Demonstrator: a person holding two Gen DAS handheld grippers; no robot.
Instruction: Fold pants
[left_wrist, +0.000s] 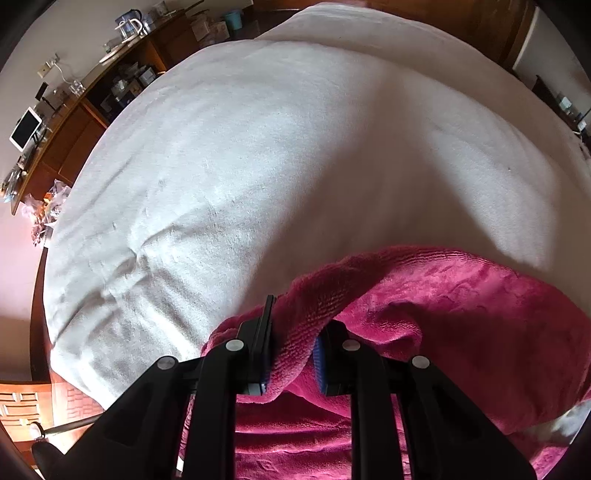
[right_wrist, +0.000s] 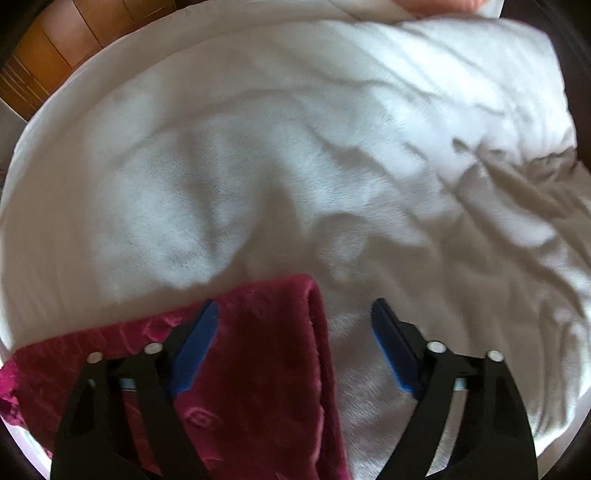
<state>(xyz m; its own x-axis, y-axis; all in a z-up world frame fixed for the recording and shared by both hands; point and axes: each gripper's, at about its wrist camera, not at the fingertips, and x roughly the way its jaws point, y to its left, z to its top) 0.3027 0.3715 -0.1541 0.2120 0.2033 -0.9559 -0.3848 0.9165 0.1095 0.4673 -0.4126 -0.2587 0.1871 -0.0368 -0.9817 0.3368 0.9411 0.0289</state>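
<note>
The pants (left_wrist: 443, 314) are magenta fleece and lie on a white bed cover (left_wrist: 258, 166). My left gripper (left_wrist: 295, 339) is shut on a ribbed edge of the pants, and the pinched fold rises between its fingers. In the right wrist view the pants (right_wrist: 258, 369) lie flat at the lower left, with a folded edge running down the middle. My right gripper (right_wrist: 295, 325) is open just above them, its left blue pad (right_wrist: 195, 347) over the fabric and its right pad (right_wrist: 391, 343) over the bare bed cover.
The white bed cover (right_wrist: 295, 166) is wrinkled at the right. A wooden desk (left_wrist: 74, 122) with a monitor, kettle and clutter stands along the bed's left side. Wooden cabinet panels (right_wrist: 55, 55) show beyond the bed at top left.
</note>
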